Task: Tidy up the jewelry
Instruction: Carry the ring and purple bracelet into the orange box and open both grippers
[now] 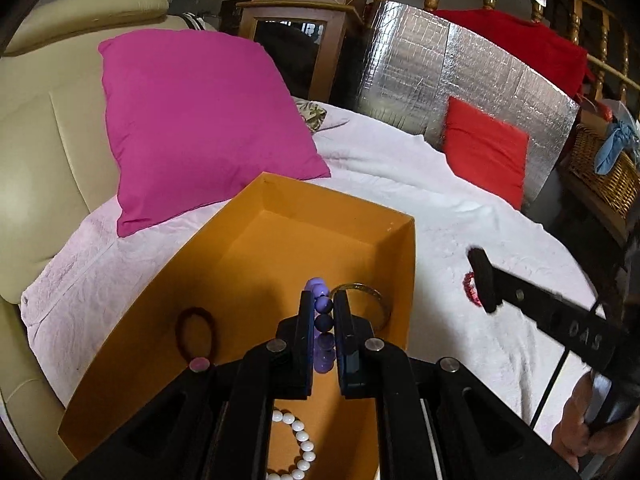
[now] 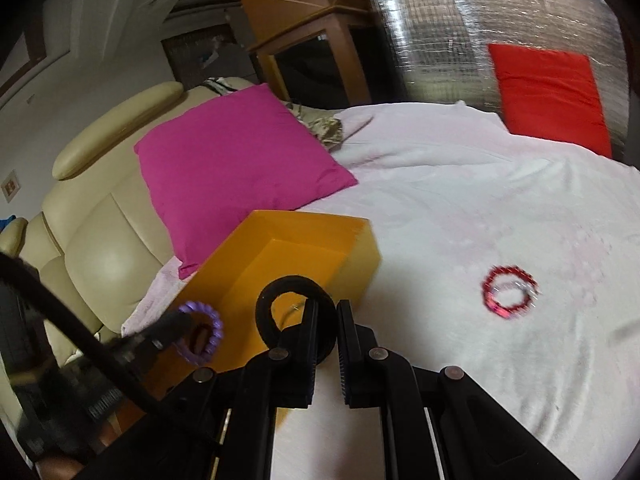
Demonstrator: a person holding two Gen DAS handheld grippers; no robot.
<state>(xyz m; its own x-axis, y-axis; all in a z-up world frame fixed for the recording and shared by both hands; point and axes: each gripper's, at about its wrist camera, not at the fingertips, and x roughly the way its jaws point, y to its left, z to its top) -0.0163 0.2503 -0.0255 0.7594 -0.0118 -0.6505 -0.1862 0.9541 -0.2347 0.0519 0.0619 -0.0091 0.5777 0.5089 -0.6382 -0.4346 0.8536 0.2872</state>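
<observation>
Jewelry is split between an orange box (image 1: 280, 248) and the bed: inside the box lie a white bead bracelet (image 1: 298, 446), a gold bangle (image 1: 370, 300) and a dark red hair tie (image 1: 196, 330), while a red bead bracelet (image 2: 510, 291) rests on the white bedspread (image 2: 460, 208) well to the right of the box. The left claw (image 1: 323, 312) is clamped on a purple bead bracelet (image 1: 322, 320), held over the near part of the box. The right claw (image 2: 328, 316) is pinched on a black hair tie (image 2: 294, 312), just beside the box's right wall above the bedspread. The box sits on the bed's left side, near a magenta pillow (image 1: 200, 120) that leans against a cream padded headboard (image 1: 44, 140). At the far right a red cushion (image 1: 486, 148) stands against a silver foil panel (image 1: 420, 64). Behind these are a wooden cabinet (image 1: 296, 16), a wooden railing (image 1: 560, 4) with red cloth draped on it, and a wicker basket (image 1: 604, 168) at the right edge
</observation>
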